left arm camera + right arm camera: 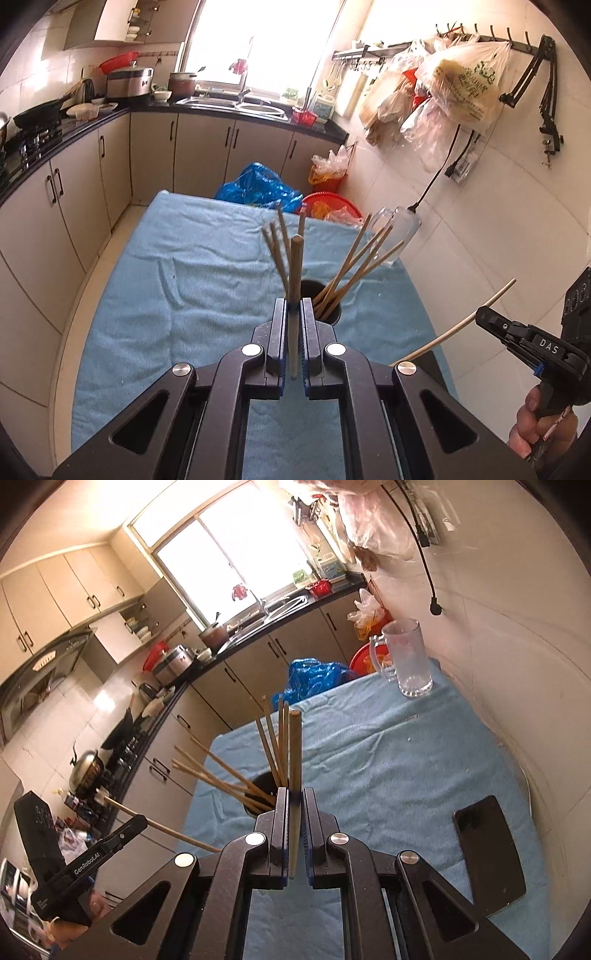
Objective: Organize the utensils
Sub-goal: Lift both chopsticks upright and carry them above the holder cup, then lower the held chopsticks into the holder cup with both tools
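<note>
Op: Two chopsticks in hand, one per gripper. Left gripper (293,306) clamped tight on a chopstick (294,266), stick upright between the pads. Right gripper (294,794) same, clamped on its own chopstick (294,753).

Eng: Where's the rest?

Op: Leaning in the black cup (332,314) on the blue cloth (184,277), fanned into two bunches. Glass mug (406,661) at the far corner, empty as far as I can tell. Phone (487,853) lying near the right edge.

Eng: Step?

Op: I read it as sorting sticks out of the cup. Next needs a carry to the drop spot, probably the mug, tip lowered in before releasing. Watch the two sticks crossing.
</note>
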Tool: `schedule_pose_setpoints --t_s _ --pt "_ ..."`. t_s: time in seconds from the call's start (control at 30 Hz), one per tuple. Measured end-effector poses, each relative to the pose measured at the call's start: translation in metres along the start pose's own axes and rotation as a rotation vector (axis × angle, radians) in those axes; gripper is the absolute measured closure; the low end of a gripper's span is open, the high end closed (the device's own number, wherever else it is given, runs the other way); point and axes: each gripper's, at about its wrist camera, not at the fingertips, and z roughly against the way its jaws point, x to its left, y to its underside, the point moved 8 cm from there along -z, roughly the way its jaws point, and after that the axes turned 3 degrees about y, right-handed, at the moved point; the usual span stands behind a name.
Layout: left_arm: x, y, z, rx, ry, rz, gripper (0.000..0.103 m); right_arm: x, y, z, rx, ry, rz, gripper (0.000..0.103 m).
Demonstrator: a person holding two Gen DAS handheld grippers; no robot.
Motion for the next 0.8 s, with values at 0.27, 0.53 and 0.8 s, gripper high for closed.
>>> schedule_pose_setpoints --t_s 0.27,0.53,0.8 --pt "-0.012 -0.029 0.011 -0.054 0.015 -0.014 0.097 0.0 -0.026 0.009 -0.037 -0.02 -0.014 0.096" --pt "-0.017 -0.055 0.015 -0.091 0.016 -0.028 0.097 0.007 -0.042 0.009 -0.05 -0.034 -0.001 0.096" --pt "-0.024 -0.071 0.013 -0.115 0.023 -0.037 0.097 0.019 -0.059 0.005 -0.063 -0.052 0.021 0.096"
